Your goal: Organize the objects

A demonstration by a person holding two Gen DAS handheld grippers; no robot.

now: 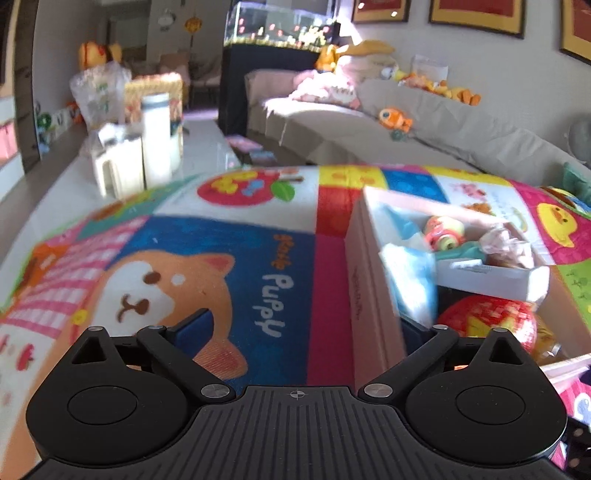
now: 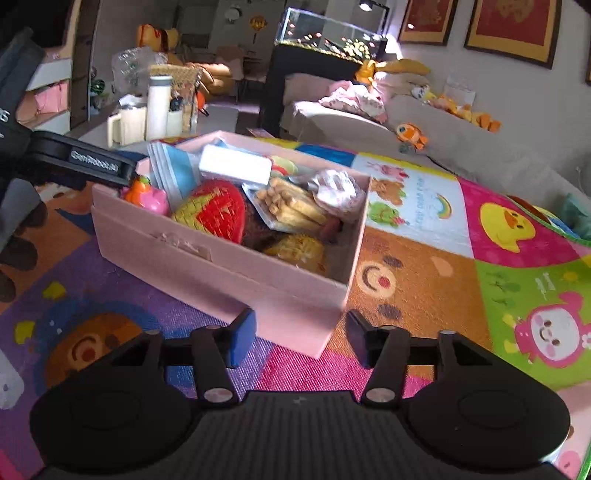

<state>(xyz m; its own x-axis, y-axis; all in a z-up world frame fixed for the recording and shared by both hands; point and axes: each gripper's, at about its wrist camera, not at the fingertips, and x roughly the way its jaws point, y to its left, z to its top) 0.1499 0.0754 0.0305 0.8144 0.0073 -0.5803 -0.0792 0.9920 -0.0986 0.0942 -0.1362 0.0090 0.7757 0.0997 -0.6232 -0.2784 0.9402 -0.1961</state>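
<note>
A pink box [image 2: 221,266] stands on the colourful play mat [image 2: 424,280], full of items: a red strawberry toy [image 2: 218,212], a pack of biscuit sticks [image 2: 291,206], a white packet [image 2: 236,164], a blue cloth [image 2: 173,170], a crumpled wrapper [image 2: 336,190] and a small pink and orange toy [image 2: 146,195]. My right gripper [image 2: 299,338] is open and empty just in front of the box's near corner. My left gripper [image 1: 303,325] is open and empty at the box's left wall [image 1: 369,295]; it also shows in the right wrist view [image 2: 96,166]. The strawberry toy [image 1: 487,321] shows in the left wrist view.
A white bottle [image 2: 159,107], a jug [image 2: 125,123] and bags stand on a low table behind the mat. A beige sofa [image 2: 461,147] with plush toys runs along the right. A fish tank [image 2: 328,33] stands at the back.
</note>
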